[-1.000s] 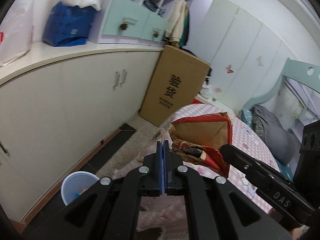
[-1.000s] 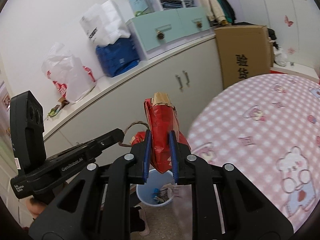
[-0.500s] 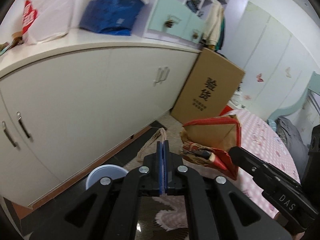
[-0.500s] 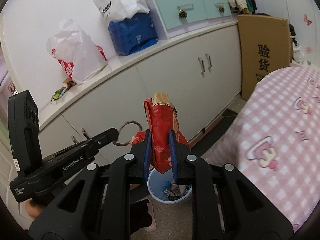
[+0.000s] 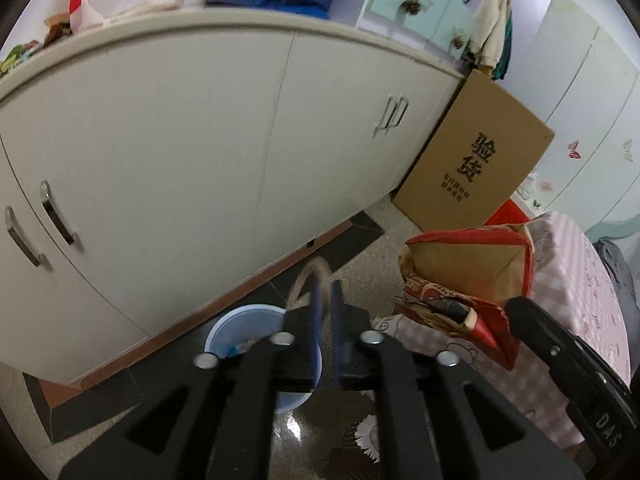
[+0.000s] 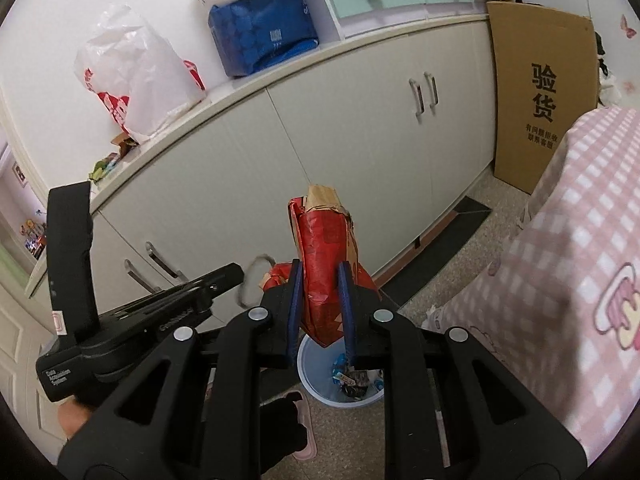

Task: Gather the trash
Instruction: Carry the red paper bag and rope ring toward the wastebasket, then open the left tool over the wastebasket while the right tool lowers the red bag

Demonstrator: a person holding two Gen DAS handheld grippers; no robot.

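Observation:
A crumpled red paper bag [image 6: 326, 268] with a brown lining is clamped in my right gripper [image 6: 320, 276], which holds it above a light blue trash bin [image 6: 320, 384] on the floor. The bag also shows in the left wrist view [image 5: 464, 280], with its open side toward me. Its rope handle [image 5: 306, 278] hangs blurred in front of my left gripper [image 5: 326, 294], whose jaws stand slightly apart with nothing clearly between them. The bin [image 5: 236, 326] sits just below and left of the left gripper and holds some wrappers.
A long white cabinet [image 5: 200, 152] runs behind the bin, with plastic bags [image 6: 132, 80] on top. A cardboard box [image 5: 476, 164] leans at its far end. A pink checked bedspread [image 6: 580, 260] is at the right. A slipper [image 6: 306, 440] lies by the bin.
Both grippers have carried the bag away from the bed to above the bin. The left jaws have parted a little and the rope handle has come free of them.

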